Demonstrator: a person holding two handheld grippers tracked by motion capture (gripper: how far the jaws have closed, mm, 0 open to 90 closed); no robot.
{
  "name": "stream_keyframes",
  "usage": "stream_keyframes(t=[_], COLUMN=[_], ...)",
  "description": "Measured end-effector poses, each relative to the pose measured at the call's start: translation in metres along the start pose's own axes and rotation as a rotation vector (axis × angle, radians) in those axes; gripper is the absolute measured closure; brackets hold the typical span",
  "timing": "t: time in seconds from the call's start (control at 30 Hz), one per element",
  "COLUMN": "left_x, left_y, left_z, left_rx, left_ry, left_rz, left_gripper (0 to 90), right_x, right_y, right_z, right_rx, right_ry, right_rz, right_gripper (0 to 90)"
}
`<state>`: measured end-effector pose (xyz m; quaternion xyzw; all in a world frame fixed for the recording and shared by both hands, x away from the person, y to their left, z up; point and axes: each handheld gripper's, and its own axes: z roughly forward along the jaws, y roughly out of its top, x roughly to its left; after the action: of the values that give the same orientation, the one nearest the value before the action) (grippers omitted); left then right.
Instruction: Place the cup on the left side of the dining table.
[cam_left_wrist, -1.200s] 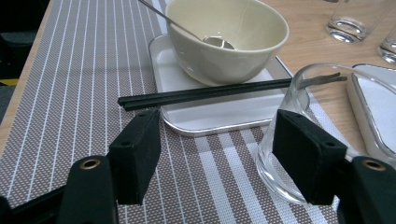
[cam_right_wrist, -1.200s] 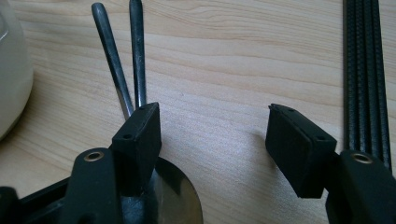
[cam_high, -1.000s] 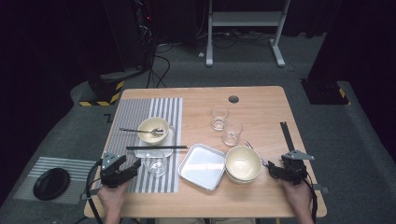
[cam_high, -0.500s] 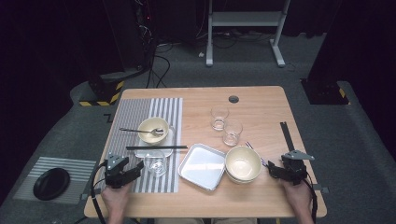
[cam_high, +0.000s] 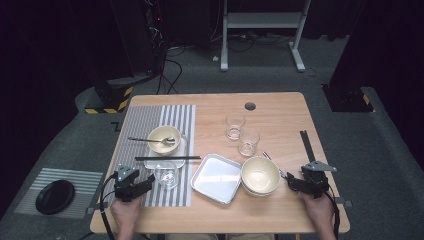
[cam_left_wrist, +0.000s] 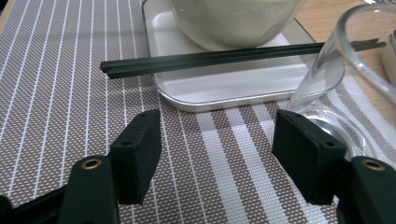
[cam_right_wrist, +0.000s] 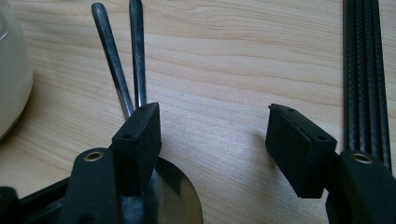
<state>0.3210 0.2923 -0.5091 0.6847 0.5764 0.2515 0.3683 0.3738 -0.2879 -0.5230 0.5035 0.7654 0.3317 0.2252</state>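
High view: chopsticks (cam_high: 167, 158) lie crosswise, left-right.

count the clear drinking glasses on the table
3: one glass on the striped mat by the left gripper, two more, a far glass and a near glass, mid-table.

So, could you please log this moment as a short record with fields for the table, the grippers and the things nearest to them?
surface: wooden table with a striped placemat on its left part
left gripper: jaws open, nothing between them, over the placemat
nearest to left gripper: empty glass, just to its right; black chopsticks beyond it
right gripper: jaws open, nothing between them
nearest to right gripper: cream bowl; metal cutlery lying by its left jaw
centre: metal tray, empty
far side: two empty glasses
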Motion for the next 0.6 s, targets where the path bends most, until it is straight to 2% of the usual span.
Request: stream_keyframes(t=[0.03, 0.57, 0.6], left_x=[-0.001, -0.004, -0.005], left_y=[0.0, -0.003, -0.003], left_z=[0.001, 0.013, 0.014], left_rx=[-0.003, 0.028, 0.027], left_ry=[0.001, 0.026, 0.025], left_rz=[-0.01, 0.008, 0.0], left_gripper=[33.3, 33.4, 33.4], right_x=[0.0, 0.0, 0.0], right_y=[0.0, 0.0, 0.0], right_z=[0.0, 0.0, 0.0], right_rx=[0.0, 0.0, 0.0], right_ry=[0.0, 0.0, 0.0], right_rz=[0.0, 0.0, 0.0], right_gripper=[35.7, 35.7, 35.7])
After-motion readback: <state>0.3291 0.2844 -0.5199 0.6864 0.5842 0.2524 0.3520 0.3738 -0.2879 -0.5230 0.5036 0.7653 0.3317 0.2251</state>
